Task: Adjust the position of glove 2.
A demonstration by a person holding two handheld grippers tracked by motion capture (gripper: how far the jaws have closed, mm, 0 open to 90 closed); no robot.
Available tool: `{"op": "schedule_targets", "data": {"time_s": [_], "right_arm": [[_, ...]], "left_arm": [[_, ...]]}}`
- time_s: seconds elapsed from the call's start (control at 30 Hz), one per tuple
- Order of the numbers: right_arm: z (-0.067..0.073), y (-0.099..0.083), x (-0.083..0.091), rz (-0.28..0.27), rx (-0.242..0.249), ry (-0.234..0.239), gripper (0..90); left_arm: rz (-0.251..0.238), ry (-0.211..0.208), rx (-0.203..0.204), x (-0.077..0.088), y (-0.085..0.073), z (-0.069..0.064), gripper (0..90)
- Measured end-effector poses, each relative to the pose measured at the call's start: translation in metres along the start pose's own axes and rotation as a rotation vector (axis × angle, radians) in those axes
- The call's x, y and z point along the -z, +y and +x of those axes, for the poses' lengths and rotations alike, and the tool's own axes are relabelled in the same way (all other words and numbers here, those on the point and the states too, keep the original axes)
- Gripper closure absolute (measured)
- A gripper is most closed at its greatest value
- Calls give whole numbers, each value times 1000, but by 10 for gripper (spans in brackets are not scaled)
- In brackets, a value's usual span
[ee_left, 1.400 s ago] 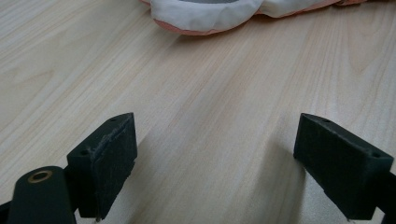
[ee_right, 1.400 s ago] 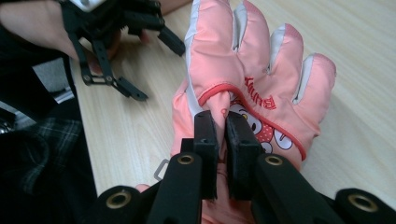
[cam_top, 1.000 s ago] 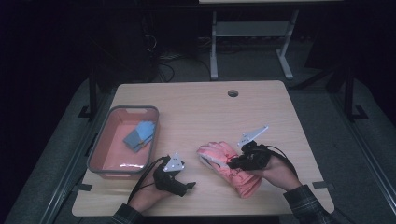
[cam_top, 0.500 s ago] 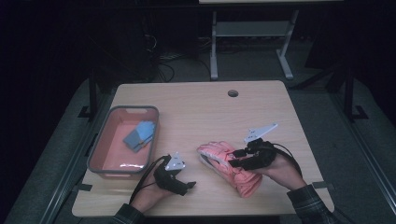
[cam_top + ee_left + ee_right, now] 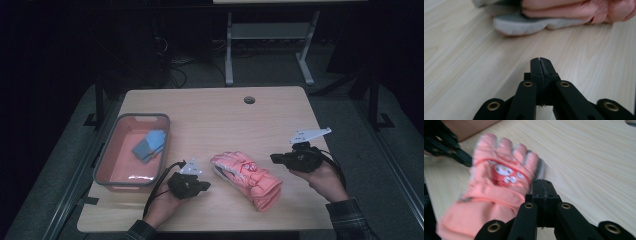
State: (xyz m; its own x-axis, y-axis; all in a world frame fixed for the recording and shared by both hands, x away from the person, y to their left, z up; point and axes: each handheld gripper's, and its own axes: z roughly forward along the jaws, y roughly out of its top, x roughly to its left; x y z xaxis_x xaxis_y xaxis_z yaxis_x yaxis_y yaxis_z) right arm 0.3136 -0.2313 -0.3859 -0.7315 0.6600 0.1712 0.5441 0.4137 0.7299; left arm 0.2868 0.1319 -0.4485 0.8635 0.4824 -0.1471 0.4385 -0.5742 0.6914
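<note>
A pink winter glove (image 5: 247, 180) lies flat on the wooden table (image 5: 225, 120), fingers toward the left. My left gripper (image 5: 206, 186) is just left of the fingertips and points at them. Its jaws have just been closing and now meet with nothing between them (image 5: 540, 62). The glove's grey-edged fingers (image 5: 564, 12) lie a short way ahead. My right gripper (image 5: 275, 159) hovers to the right of the glove, clear of it. Its jaws have also just been closing and are shut on nothing (image 5: 543, 185), with the glove (image 5: 496, 185) in front of them.
A grey-rimmed pink bin (image 5: 107, 150) stands at the left of the table and holds a blue folded item (image 5: 149, 145). A cable hole (image 5: 249, 100) sits near the far edge. Beyond the table stand a white frame (image 5: 270, 35) and dark floor.
My right gripper has drawn off the glove's cuff toward the right and risen a little. The glove stays lying on the table. The left gripper has lifted slightly.
</note>
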Motion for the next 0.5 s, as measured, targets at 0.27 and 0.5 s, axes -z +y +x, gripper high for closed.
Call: {"op": "schedule_targets", "data": {"time_s": [0.27,0.5], "right_arm": [[-11,-32,-4,71,12,1,899],[-12,-52,-12,106,15,38,898]], "left_arm": [[-10,-63,-24,-17,17,-15,895],[1,-87,-46,-40,29,-24,895]]}}
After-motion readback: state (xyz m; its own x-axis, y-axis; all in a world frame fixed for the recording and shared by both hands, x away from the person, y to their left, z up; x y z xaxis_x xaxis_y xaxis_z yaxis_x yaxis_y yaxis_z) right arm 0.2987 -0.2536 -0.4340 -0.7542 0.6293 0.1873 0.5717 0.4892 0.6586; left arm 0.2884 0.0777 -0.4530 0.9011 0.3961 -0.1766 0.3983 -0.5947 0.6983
